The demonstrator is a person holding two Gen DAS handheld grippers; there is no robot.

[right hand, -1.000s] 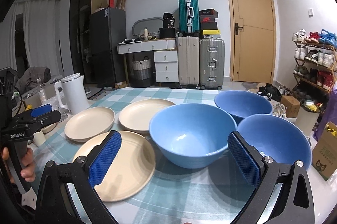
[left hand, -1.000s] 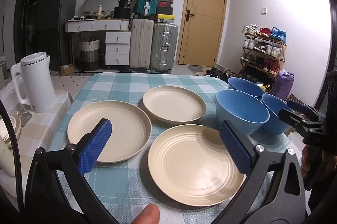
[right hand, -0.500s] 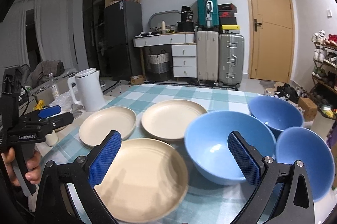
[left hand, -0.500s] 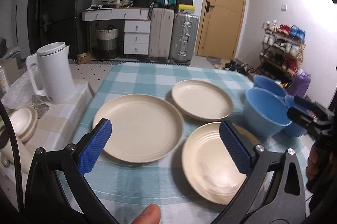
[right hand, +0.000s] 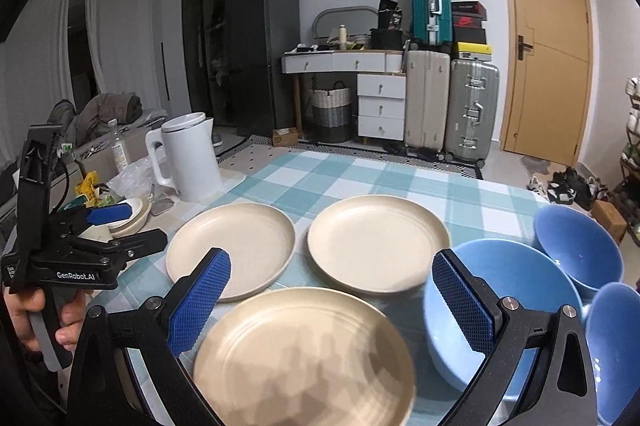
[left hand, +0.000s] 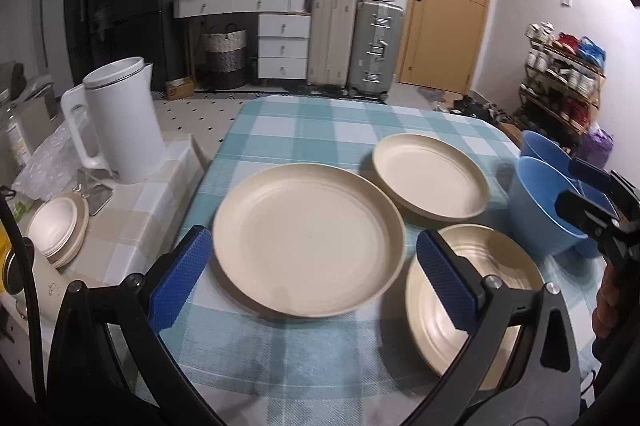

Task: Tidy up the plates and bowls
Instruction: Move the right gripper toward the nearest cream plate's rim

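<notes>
I see left gripper (left hand: 312,280) wide open, empty, over left beige plate (left hand: 308,238) | right gripper (right hand: 332,300) wide open, empty, above near plate (right hand: 304,354) | blue bowls (right hand: 508,290) at right on counter (right hand: 360,173)

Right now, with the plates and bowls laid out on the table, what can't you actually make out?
- Nearest plate: left wrist view, near part covered by the left gripper finger.
- Third bowl: right wrist view, cut off by the lens edge.
- Middle bowl: partly behind the right gripper finger.
- Shoes on the rack: too small to count.
</notes>
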